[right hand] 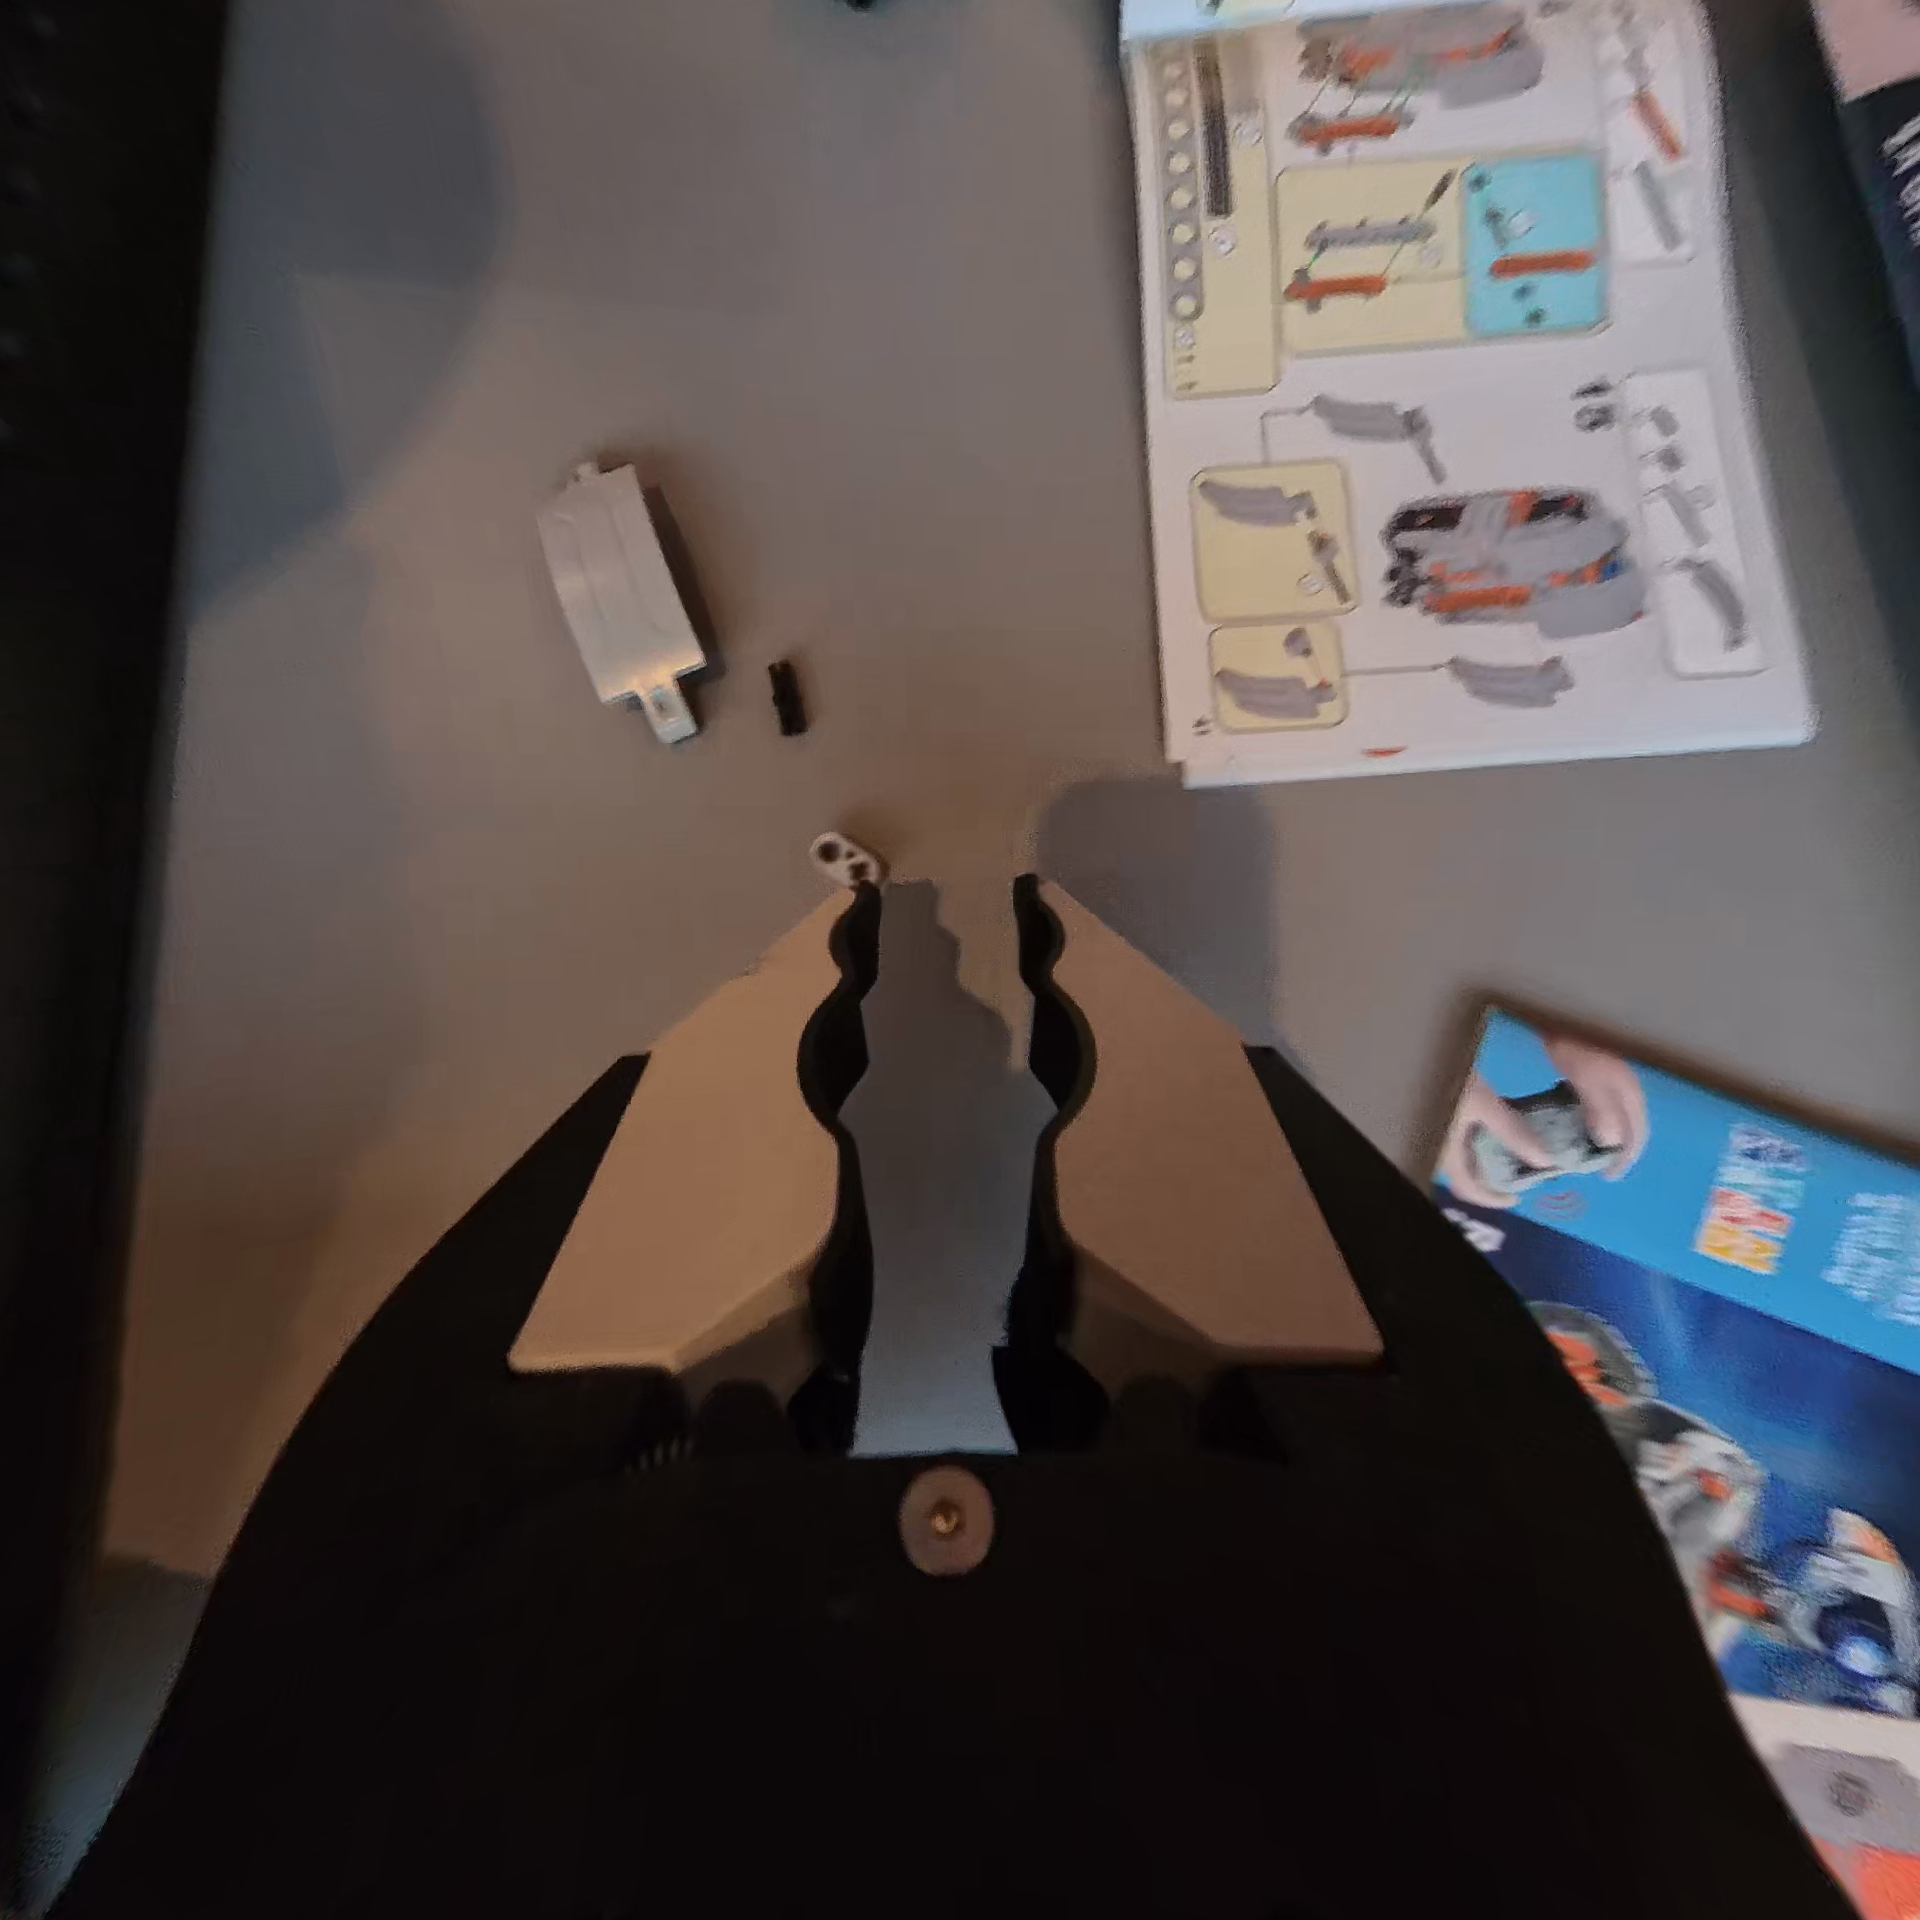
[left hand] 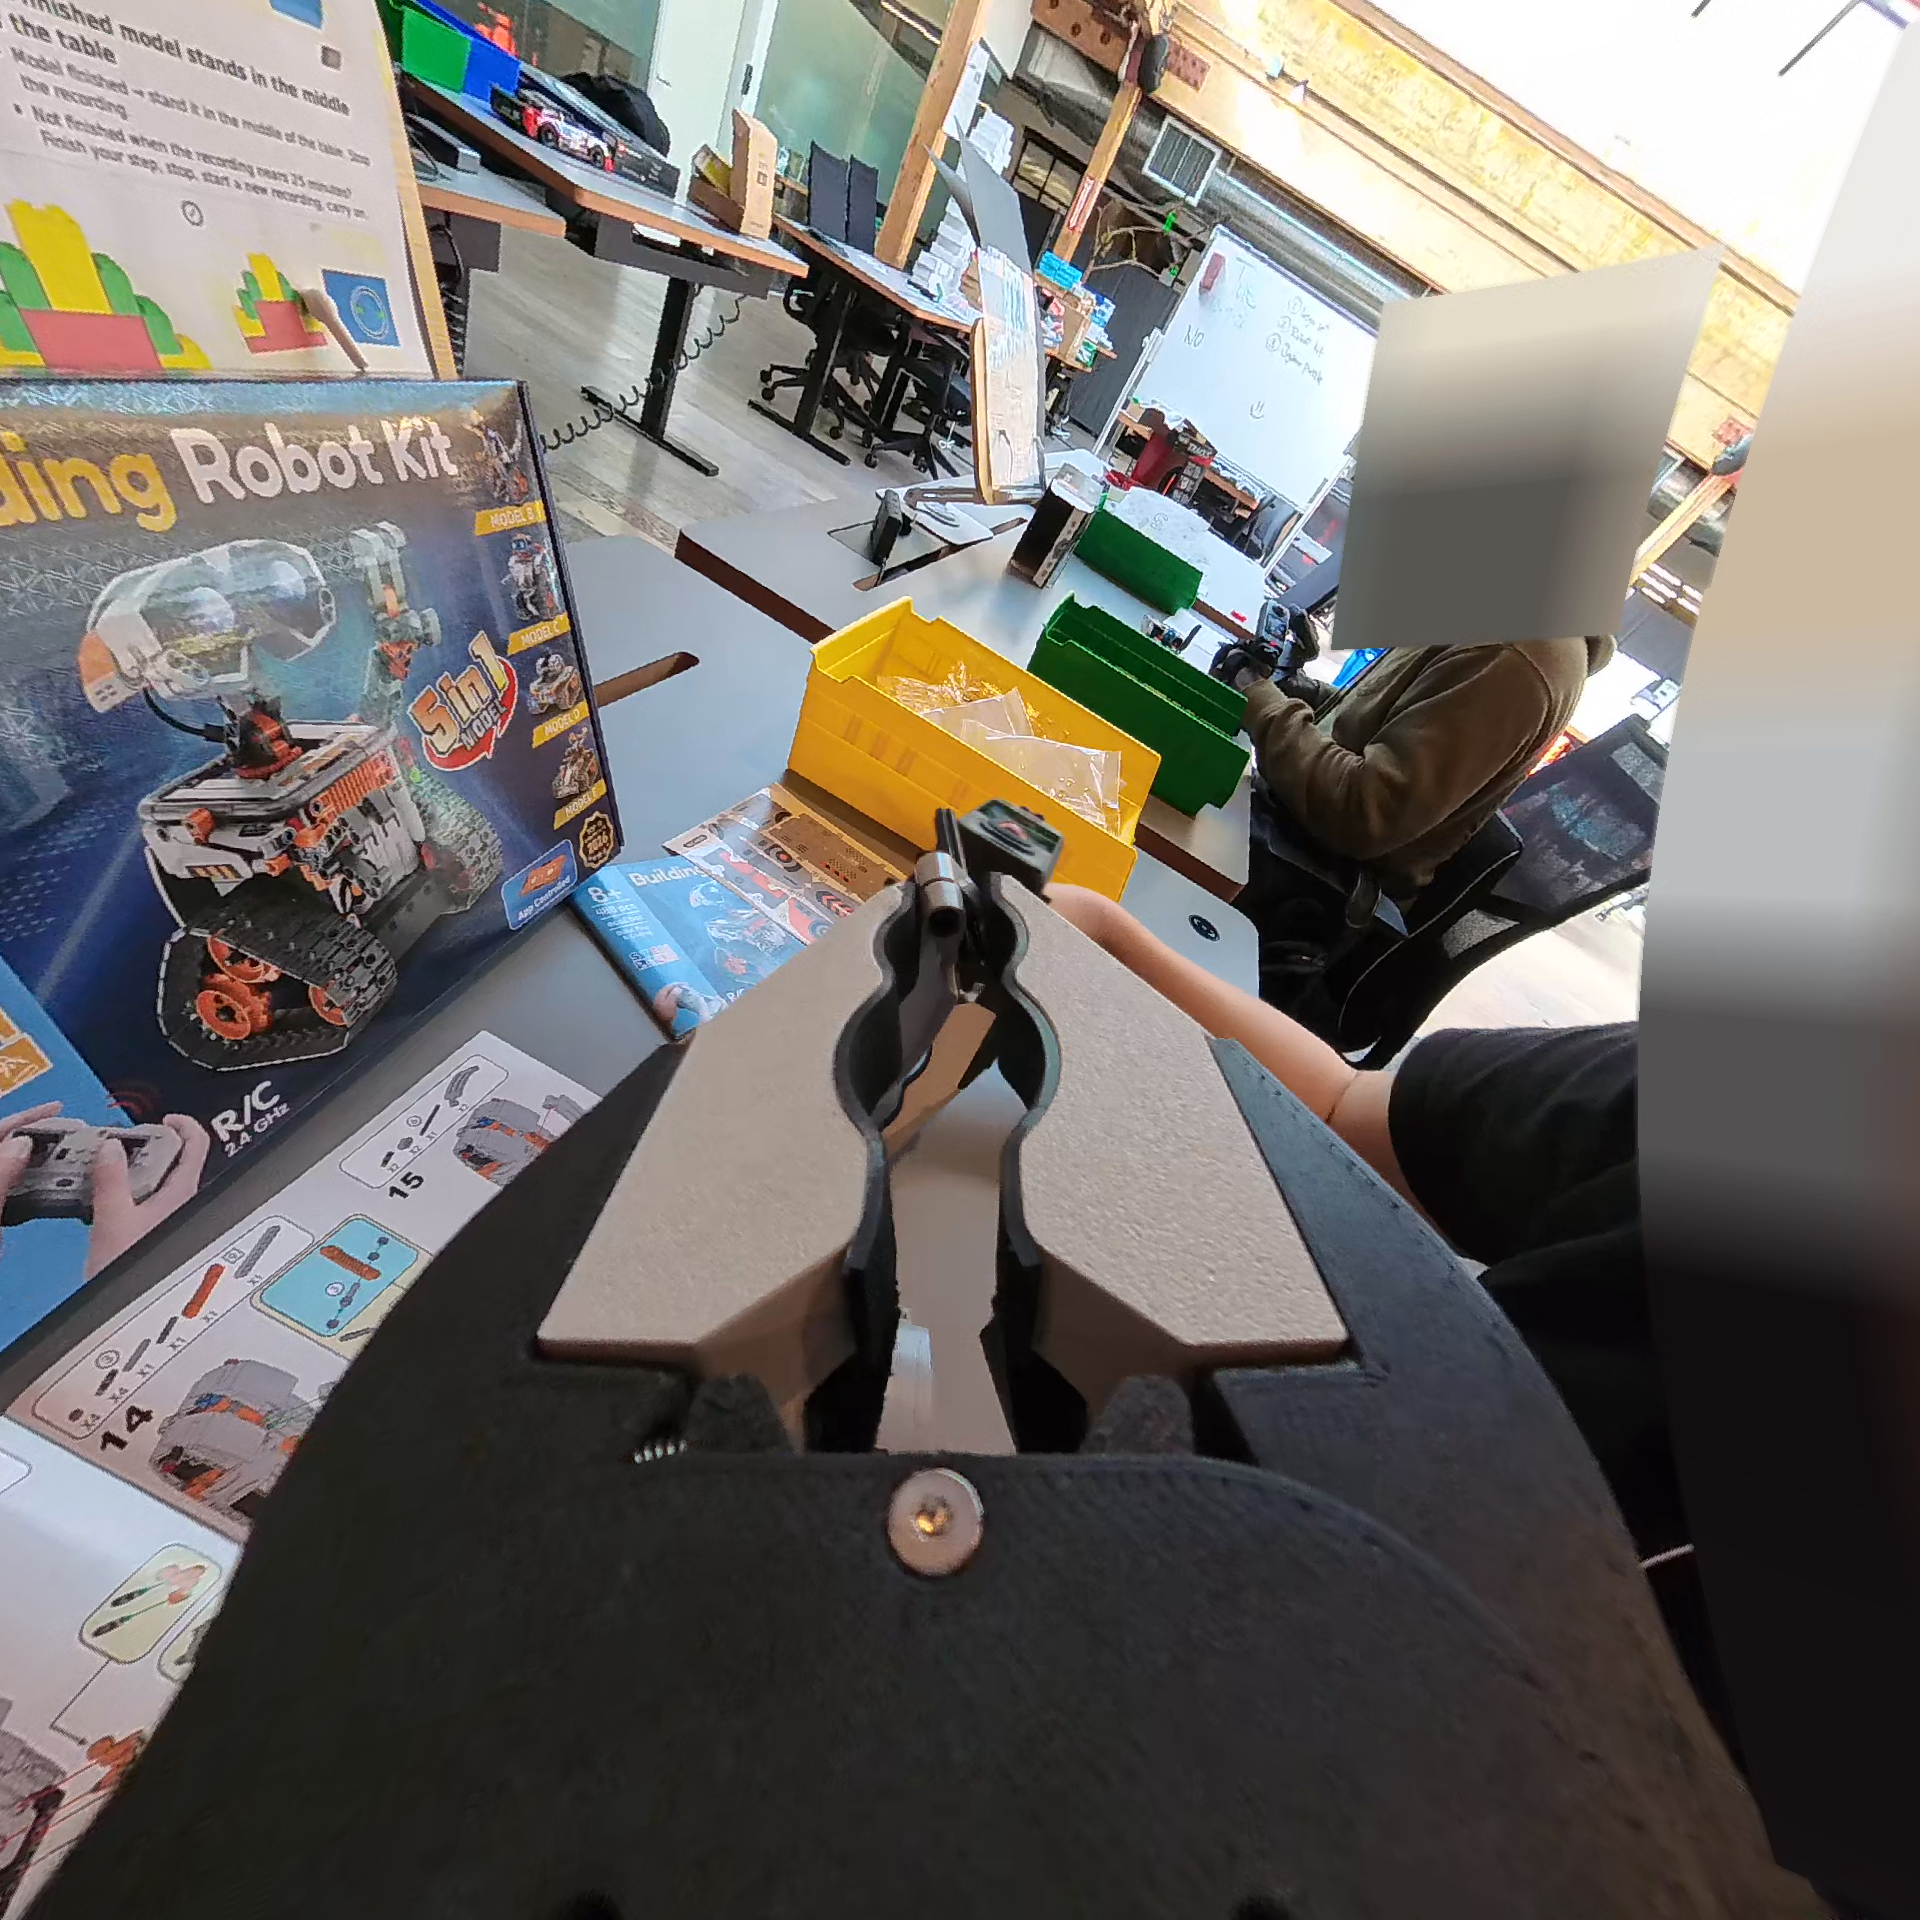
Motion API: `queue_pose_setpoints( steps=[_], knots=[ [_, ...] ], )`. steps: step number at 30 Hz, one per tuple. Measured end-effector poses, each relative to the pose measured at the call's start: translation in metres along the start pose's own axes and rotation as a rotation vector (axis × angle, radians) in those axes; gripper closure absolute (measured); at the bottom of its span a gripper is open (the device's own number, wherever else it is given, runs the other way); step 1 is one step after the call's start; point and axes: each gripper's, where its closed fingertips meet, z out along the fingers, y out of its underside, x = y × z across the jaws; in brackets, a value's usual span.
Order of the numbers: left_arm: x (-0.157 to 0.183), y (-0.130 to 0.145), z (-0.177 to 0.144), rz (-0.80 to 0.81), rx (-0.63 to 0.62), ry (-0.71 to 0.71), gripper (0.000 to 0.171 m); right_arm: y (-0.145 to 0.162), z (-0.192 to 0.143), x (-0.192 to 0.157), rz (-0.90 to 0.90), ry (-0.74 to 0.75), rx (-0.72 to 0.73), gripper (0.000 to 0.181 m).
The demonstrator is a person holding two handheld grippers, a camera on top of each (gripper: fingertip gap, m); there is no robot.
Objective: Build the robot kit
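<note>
My left gripper [left hand: 961,899] is shut on a small dark grey and black brick assembly [left hand: 982,862], held up in the air above the grey table [left hand: 686,727]. My right gripper [right hand: 940,883] is open and empty, pointing down at the grey table [right hand: 831,312]. A small white two-hole connector [right hand: 847,857] lies just off its left fingertip. A short black pin [right hand: 790,696] and a grey curved panel piece [right hand: 623,592] lie a little farther ahead to the left.
An open instruction booklet [right hand: 1455,416] lies at the right, also seen under the left gripper [left hand: 260,1299]. The blue kit box [left hand: 260,727] stands at left, a yellow bin [left hand: 966,748] with plastic bags and green bins [left hand: 1143,686] behind. A seated person [left hand: 1403,769] works at the far table. Spacing between my two grippers at the tips: around 25 cm.
</note>
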Motion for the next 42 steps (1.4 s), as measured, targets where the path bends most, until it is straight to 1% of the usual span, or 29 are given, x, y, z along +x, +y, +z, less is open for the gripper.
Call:
queue_pose_setpoints(
  steps=[2, 6, 9, 10, 13, 17, 21, 24, 27, 29, 31, 32, 38, 40, 42],
  knots=[
    [0.002, 0.001, 0.002, 0.005, -0.006, 0.006, 0.162, 0.006, -0.002, -0.009, 0.057, -0.090, 0.010, 0.156],
    [0.003, 0.003, 0.006, 0.005, -0.021, 0.012, 0.162, 0.000, -0.004, -0.014, 0.099, -0.166, 0.078, 0.156],
    [0.003, 0.005, 0.008, 0.002, -0.029, 0.013, 0.162, -0.006, -0.001, -0.018, 0.041, -0.167, 0.083, 0.158],
    [0.003, 0.005, 0.009, 0.001, -0.031, 0.013, 0.162, -0.010, 0.000, -0.019, 0.017, -0.165, 0.089, 0.160],
    [0.003, 0.006, 0.010, 0.003, -0.036, 0.011, 0.162, -0.026, 0.005, -0.028, -0.042, -0.184, 0.108, 0.161],
    [0.003, 0.007, 0.011, 0.006, -0.041, 0.009, 0.162, -0.036, 0.017, -0.047, -0.132, -0.210, 0.056, 0.160],
    [0.003, 0.007, 0.011, 0.005, -0.039, 0.006, 0.162, -0.044, 0.028, -0.060, -0.172, -0.238, 0.041, 0.155],
    [0.002, 0.007, 0.011, 0.004, -0.041, 0.007, 0.162, -0.049, 0.037, -0.067, -0.185, -0.241, 0.033, 0.143],
    [0.002, 0.007, 0.011, 0.002, -0.042, 0.008, 0.162, -0.048, 0.046, -0.073, -0.231, -0.232, -0.014, 0.142],
    [0.001, 0.007, 0.010, 0.000, -0.043, 0.008, 0.162, -0.048, 0.050, -0.075, -0.259, -0.222, -0.021, 0.148],
    [0.001, 0.007, 0.009, -0.001, -0.041, 0.006, 0.163, -0.043, 0.052, -0.078, -0.282, -0.237, -0.051, 0.163],
    [0.001, 0.007, 0.009, -0.002, -0.040, 0.006, 0.163, -0.040, 0.052, -0.078, -0.286, -0.243, -0.066, 0.168],
    [0.002, 0.006, 0.006, -0.008, -0.038, 0.011, 0.162, -0.028, 0.036, -0.092, -0.288, -0.347, -0.087, 0.180],
    [0.002, 0.007, 0.006, -0.010, -0.040, 0.015, 0.162, -0.024, 0.034, -0.093, -0.278, -0.353, -0.101, 0.179],
    [0.002, 0.008, 0.007, -0.014, -0.048, 0.017, 0.162, -0.021, 0.034, -0.090, -0.270, -0.343, -0.120, 0.171]
  ],
)
